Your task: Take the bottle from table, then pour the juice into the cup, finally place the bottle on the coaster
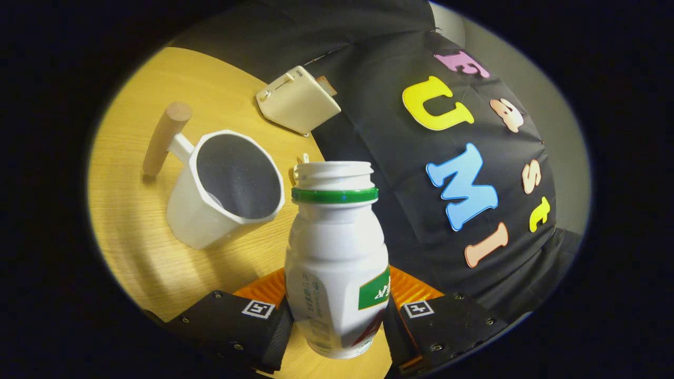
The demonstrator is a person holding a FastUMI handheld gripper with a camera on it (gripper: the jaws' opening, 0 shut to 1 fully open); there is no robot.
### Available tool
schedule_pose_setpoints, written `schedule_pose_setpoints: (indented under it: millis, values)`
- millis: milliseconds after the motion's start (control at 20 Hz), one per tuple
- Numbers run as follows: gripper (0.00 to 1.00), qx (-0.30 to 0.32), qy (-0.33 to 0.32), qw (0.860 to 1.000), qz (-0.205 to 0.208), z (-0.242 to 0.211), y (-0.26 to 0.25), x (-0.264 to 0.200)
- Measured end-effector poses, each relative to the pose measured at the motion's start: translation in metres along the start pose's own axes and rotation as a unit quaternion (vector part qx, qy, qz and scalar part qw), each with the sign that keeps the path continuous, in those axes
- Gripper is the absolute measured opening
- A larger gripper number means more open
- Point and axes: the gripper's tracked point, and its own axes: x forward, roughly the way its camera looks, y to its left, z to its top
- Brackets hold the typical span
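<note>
Gripper clamped on the white juice bottle, both fingers pressing its lower sides, the bottle between them. Uncapped, with a green ring under the threaded mouth (contents not visible). Tilted with the view, base lifted off the wooden table. Just beyond and beside the bottle mouth, a white faceted cup with a wooden handle, opening facing the fingers, inside dark. Farther back by the black cloth wall, a cream toaster-like box. Behind the bottle's base, between the fingers, an orange ribbed coaster.
</note>
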Motion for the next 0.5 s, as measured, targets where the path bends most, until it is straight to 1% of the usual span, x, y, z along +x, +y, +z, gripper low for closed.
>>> schedule_pose_setpoints:
  millis: [200,350,500]
  values:
    - [0.74,-0.045,0.010,0.999,0.002,-0.0027,-0.0004,0.0024]
    - [0.74,-0.066,0.012,0.998,0.003,-0.0001,-0.0010,0.0005]
    - [0.74,-0.104,0.015,0.994,-0.010,0.0022,-0.0077,0.0030]
